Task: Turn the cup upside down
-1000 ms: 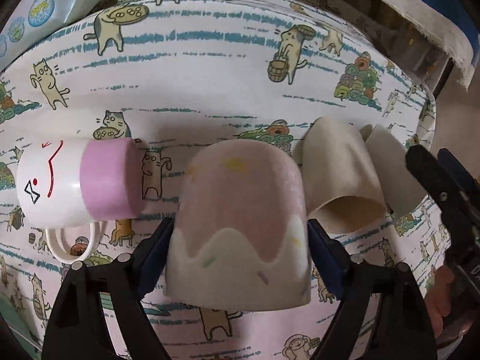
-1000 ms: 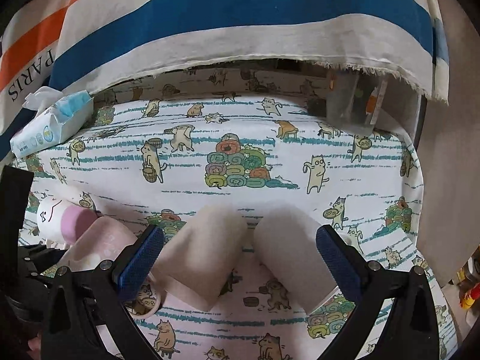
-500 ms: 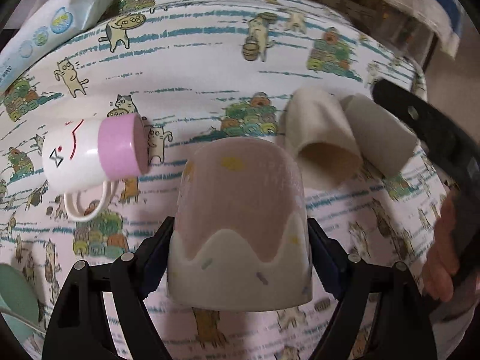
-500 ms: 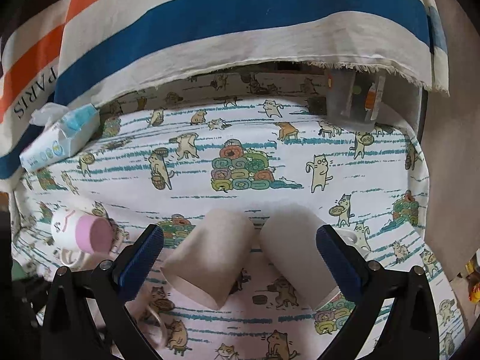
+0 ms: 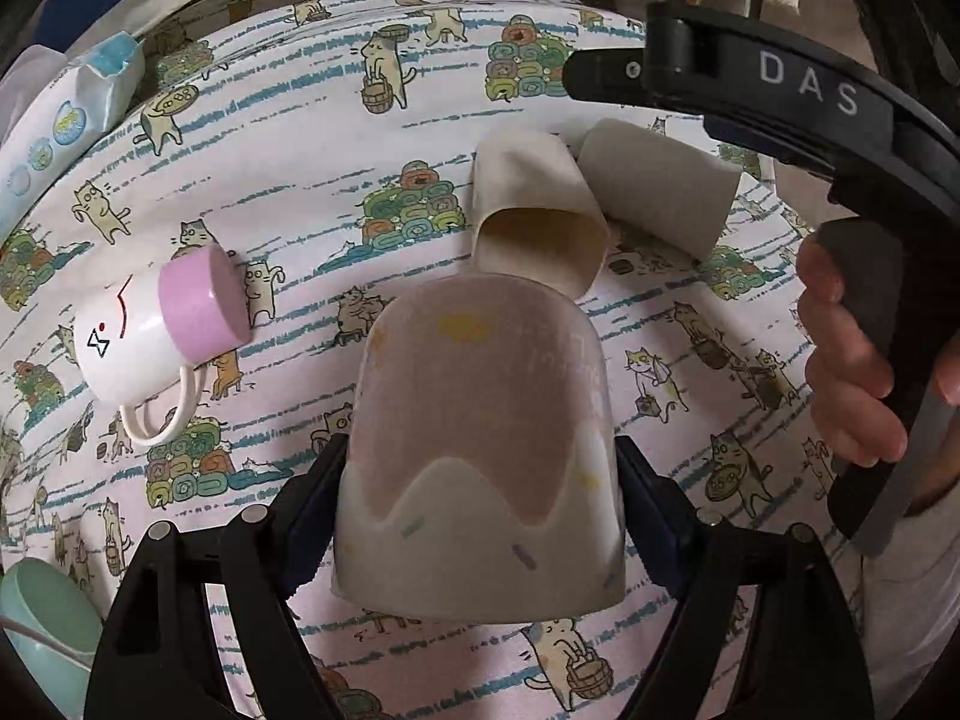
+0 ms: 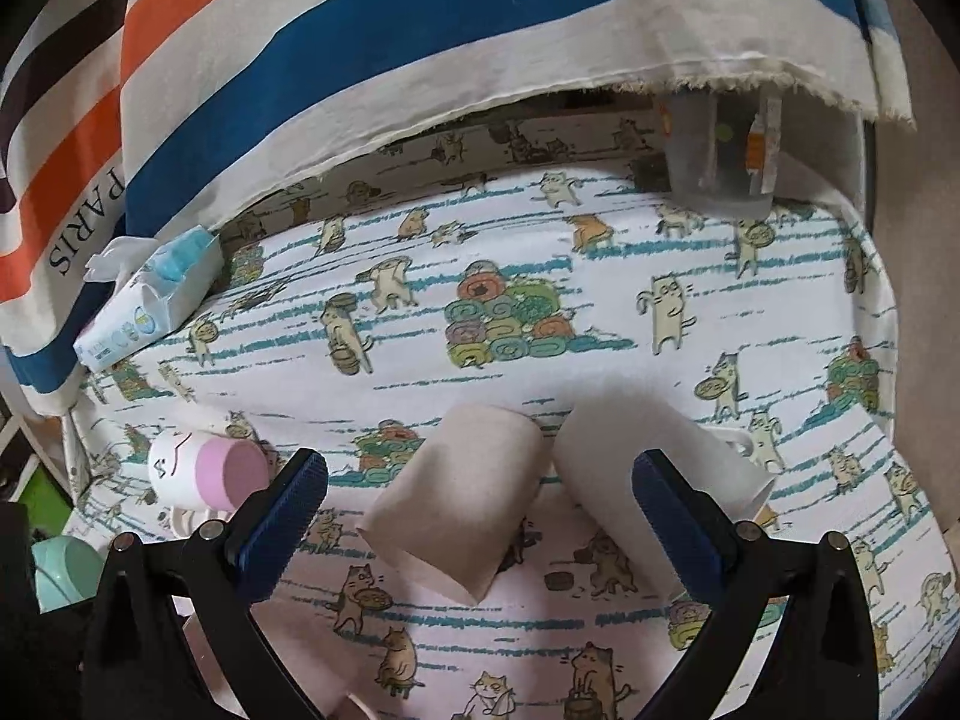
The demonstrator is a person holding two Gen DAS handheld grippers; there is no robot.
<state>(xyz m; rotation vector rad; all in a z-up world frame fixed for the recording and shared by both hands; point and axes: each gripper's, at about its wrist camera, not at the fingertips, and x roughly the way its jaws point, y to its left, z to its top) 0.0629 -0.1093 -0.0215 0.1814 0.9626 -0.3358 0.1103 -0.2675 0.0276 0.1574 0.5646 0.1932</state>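
Observation:
My left gripper (image 5: 480,504) is shut on a pink and cream cup (image 5: 480,450) and holds it above the cat-print tablecloth (image 5: 288,138), its base pointing away from me. A white and pink mug (image 5: 162,330) lies on its side to the left; it also shows in the right wrist view (image 6: 201,468). Two beige cups lie on their sides, one (image 5: 537,222) beside the other (image 5: 657,186). My right gripper (image 6: 480,516) is open and empty, raised above the beige cups (image 6: 462,498) (image 6: 648,468).
A tissue pack (image 6: 150,294) lies at the back left. A clear plastic container (image 6: 720,156) stands at the back right under a striped cloth (image 6: 420,30). A mint green bowl (image 5: 42,618) sits at the near left edge.
My left gripper has risen with the pink and cream cup, so the table looks farther away. My right gripper has also lifted up and back.

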